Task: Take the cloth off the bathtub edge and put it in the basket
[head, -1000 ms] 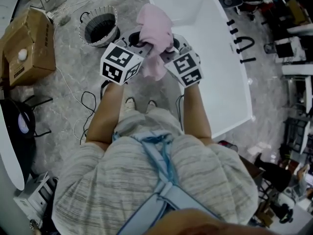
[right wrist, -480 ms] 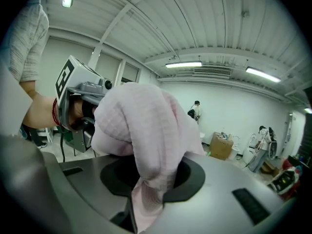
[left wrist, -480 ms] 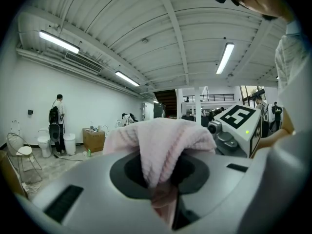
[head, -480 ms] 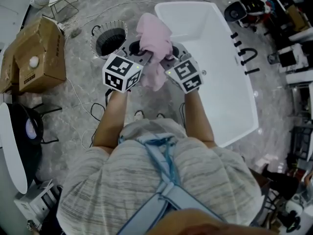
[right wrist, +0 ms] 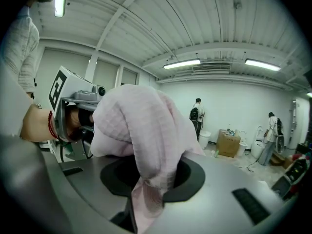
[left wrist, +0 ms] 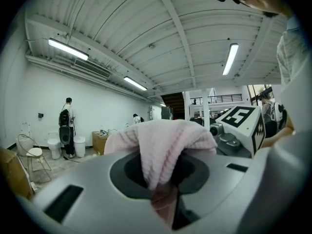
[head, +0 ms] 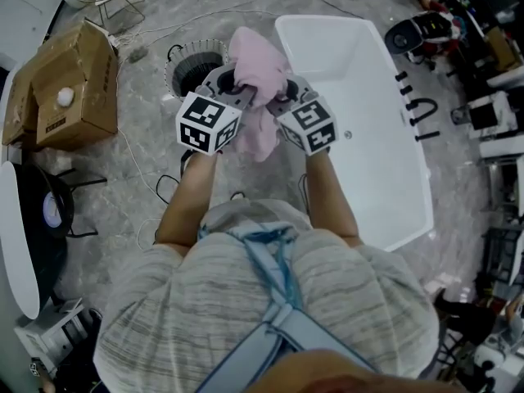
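1. Pink cloth [head: 260,84] is held up in the air near the middle of the scene. It is off the edge of the white bathtub [head: 360,113], which is seen on the right.
2. The left gripper [head: 239,97] is closed on one fold of the cloth. In the left gripper view, the fold is seen squeezed down between the jaws.
3. The right gripper [head: 277,105] is closed on another fold in the same way. In the right gripper view, a strip of cloth is seen pinched between the jaws.
4. The two grippers are held side by side, close together. The cloth is bunched over their tips, and a loose end is left hanging down on the near side.
5. The basket [head: 182,56] is seen on the floor, just to the left of the grippers and a little farther away. Nothing pink is seen inside it.
6. The carrying step is judged to be in hand: the cloth is picked up but not yet put in.
7. Next, the cloth should be taken left and a bit farther, until it is over the open top of the basket.
8. Then it should be lowered and let go by both grippers together, so the loose end is not caught on the rim.
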`<action>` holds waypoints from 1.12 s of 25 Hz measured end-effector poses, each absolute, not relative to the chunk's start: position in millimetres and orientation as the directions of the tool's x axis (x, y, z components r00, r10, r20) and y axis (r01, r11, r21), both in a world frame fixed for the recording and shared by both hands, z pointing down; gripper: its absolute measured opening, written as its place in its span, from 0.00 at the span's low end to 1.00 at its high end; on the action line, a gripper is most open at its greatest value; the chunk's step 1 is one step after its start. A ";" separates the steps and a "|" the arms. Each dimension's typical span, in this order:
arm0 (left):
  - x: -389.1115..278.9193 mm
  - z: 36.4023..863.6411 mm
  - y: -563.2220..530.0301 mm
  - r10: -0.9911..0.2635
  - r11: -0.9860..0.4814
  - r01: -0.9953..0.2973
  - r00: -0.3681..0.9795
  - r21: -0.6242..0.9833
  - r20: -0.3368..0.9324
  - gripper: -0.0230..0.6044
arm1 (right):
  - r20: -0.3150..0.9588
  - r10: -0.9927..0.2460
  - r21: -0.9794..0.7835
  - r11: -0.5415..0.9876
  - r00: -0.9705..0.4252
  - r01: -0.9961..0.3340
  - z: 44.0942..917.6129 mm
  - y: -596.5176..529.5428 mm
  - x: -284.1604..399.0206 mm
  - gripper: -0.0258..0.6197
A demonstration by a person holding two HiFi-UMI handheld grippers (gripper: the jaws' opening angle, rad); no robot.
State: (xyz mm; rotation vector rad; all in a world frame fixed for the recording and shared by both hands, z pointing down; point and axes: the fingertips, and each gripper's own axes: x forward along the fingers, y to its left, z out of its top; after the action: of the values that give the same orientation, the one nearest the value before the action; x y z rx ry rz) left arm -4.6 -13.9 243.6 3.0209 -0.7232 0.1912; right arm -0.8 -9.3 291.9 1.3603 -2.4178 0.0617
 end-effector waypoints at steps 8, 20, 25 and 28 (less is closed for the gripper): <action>-52.8 235.6 -40.5 -0.481 -0.876 -0.483 0.872 -0.008 0.089 0.16 | 0.293 -0.818 0.127 0.546 -0.495 -0.828 284.2 -37.3 -48.4 0.22; -57.1 226.7 -72.4 -0.484 -0.875 -0.484 0.873 -0.011 0.054 0.16 | 0.240 -0.828 0.091 0.539 -0.507 -0.837 276.7 -70.2 -54.0 0.22; -45.7 224.3 -98.1 -0.492 -0.870 -0.492 0.869 -0.019 0.052 0.16 | 0.219 -0.825 0.090 0.548 -0.521 -0.831 274.1 -95.9 -43.5 0.22; -34.4 219.1 -119.8 -0.493 -0.870 -0.492 0.869 -0.031 0.048 0.16 | 0.196 -0.826 0.091 0.552 -0.528 -0.829 268.6 -118.5 -32.9 0.22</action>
State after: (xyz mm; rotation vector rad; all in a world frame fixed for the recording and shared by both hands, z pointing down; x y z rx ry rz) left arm -34.4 -119.8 219.1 3.0542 -0.8042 0.0867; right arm -32.9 -118.5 268.6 1.3925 -2.5709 0.0200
